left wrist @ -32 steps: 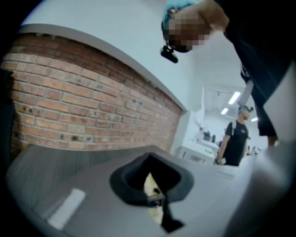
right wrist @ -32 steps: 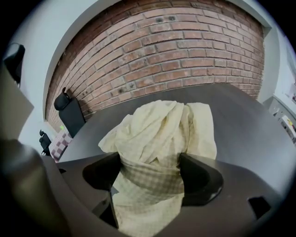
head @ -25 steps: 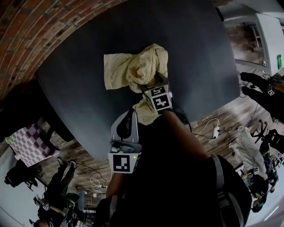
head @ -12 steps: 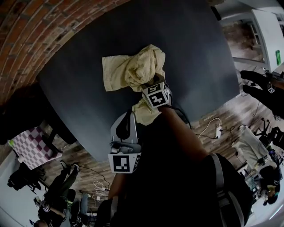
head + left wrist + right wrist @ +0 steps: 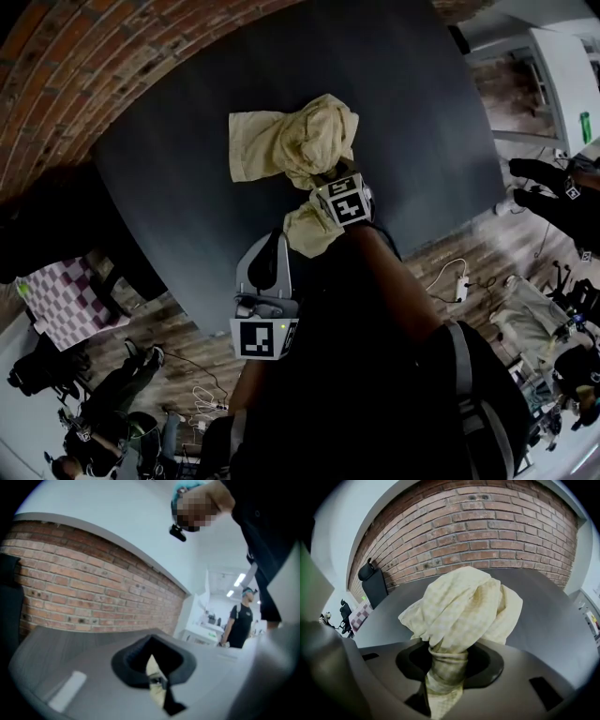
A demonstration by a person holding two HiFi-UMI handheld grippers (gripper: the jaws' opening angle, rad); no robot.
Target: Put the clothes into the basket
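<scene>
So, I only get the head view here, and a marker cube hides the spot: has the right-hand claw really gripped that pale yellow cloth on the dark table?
Observer: Yes. In the right gripper view the right gripper, whose jaws have just been closing, pinches a twisted neck of the pale yellow checked cloth.
Operator: And the left gripper?
Observer: Empty. The left gripper view shows its jaws together, with nothing between them.
Operator: Anything beyond the dark grey table?
Observer: That same view shows a person in a black T-shirt standing in a bright white room.
</scene>
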